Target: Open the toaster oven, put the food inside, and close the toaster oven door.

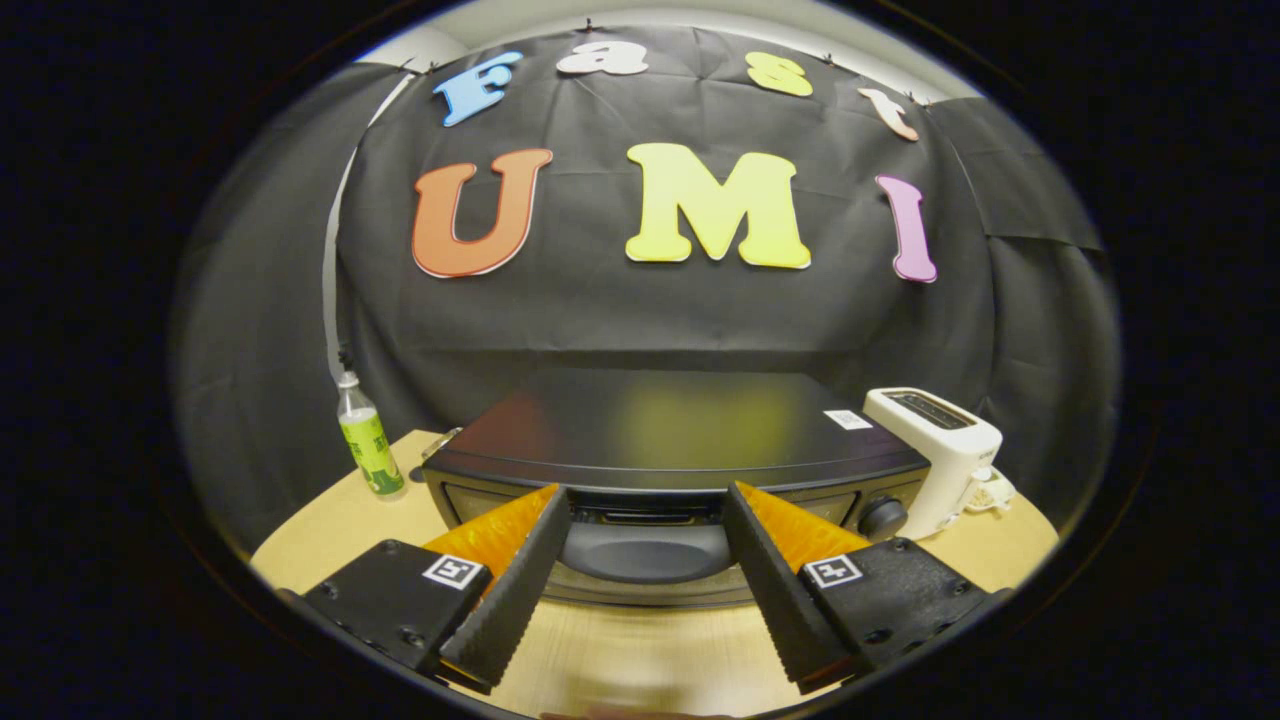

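Toaster oven (670, 440) front half-hidden behind spread hand-held gripper (648, 500)

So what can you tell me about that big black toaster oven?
The toaster oven is a wide black box with a glossy top bearing a small white sticker. Its door looks shut, with a dark handle on the front and a round knob at one end. It sits on the wooden table, just ahead of the open gripper.

toaster oven (670, 440): black, glossy flat top, knob at right front
door: shut, handle facing forward
place: upright on table, near its far edge
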### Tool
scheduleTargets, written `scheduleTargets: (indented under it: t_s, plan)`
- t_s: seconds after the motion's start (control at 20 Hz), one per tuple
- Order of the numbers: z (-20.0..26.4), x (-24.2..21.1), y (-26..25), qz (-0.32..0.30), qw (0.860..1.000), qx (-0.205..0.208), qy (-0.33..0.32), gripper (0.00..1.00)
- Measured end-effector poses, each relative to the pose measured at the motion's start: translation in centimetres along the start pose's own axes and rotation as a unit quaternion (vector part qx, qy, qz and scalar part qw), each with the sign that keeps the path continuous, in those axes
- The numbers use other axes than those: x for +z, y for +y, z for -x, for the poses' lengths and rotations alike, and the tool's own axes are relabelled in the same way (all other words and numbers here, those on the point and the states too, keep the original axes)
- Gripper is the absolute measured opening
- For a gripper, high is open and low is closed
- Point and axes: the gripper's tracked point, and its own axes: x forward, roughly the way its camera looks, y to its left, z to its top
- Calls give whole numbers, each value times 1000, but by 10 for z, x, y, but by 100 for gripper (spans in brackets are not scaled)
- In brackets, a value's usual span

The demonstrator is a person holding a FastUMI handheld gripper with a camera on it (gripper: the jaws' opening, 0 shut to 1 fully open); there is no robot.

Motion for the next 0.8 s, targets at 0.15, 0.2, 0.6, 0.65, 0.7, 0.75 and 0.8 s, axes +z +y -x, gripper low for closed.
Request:
scheduleTargets:
  t_s: [0.15,0.2,0.6,0.65,0.7,0.75,0.8]
  plan:
    - [-4,0,0,1,1000,0,6,100]
    - [-4,0,0,2,1000,1,8,100]
    - [4,-4,1,-10,1000,0,0,100]
    - [6,-5,0,-9,1000,0,-2,100]
    - [9,-7,1,-9,1000,0,-2,100]
    - [18,-11,0,-9,1000,0,-4,100]
    - [25,-15,0,-9,1000,0,-3,100]
